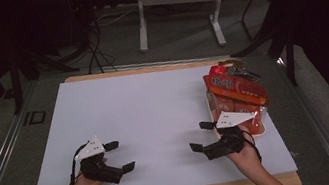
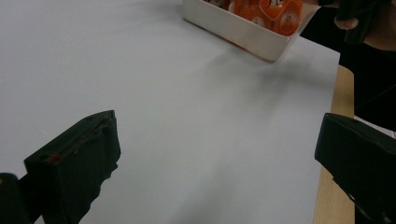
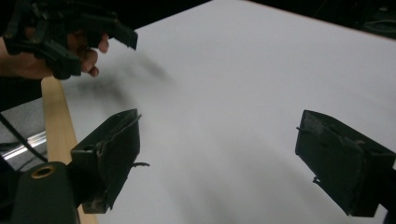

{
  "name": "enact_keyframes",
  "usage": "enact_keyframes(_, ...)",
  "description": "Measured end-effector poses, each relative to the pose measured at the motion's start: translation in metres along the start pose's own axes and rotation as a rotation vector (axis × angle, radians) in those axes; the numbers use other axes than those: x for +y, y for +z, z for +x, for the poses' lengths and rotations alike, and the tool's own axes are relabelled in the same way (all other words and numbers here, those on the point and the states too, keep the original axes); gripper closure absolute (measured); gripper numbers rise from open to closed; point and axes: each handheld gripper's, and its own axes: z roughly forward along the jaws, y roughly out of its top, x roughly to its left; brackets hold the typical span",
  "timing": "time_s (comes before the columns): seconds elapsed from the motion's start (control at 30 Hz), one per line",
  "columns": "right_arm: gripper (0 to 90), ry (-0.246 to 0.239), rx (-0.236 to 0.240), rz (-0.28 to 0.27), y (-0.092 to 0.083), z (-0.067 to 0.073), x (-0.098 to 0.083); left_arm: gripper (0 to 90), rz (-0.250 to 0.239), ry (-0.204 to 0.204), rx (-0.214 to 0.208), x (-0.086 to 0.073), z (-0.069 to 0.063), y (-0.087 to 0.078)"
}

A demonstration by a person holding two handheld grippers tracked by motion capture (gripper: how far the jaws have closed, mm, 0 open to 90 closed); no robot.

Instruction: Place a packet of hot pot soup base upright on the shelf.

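**At the near edge: nothing picked up yet**

We hold the left gripper [image 1: 116, 157] and right gripper [image 1: 202, 136] spread wide and empty over the white-covered worktop [image 1: 147, 120]. Just beside the right one sits the white plastic tray of orange snack packets [image 1: 237, 98], untouched; all handling remains.

Black left gripper [image 1: 120, 156], black right gripper [image 1: 201, 136]; orange-red packets [image 1: 236, 94], white tray [image 2: 243, 31].

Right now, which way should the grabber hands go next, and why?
Probably the right gripper should turn toward the white tray of orange packets just beside it. Both grippers are open and hold nothing, and the left gripper is far across the table.
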Motion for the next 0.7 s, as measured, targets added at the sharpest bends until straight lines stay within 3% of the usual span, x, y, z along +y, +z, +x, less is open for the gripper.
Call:
enact_keyframes(0.3,13.8,0.001,-0.014,0.035,0.001,-0.005,-0.008,0.1,-0.004,0.009,0.002,0.0,-0.001,0.0)
enact_keyframes(0.7,13.8,-0.039,-0.031,0.071,0.006,-0.003,-0.012,0.1,-0.003,0.002,-0.021,-0.003,-0.002,0.003)
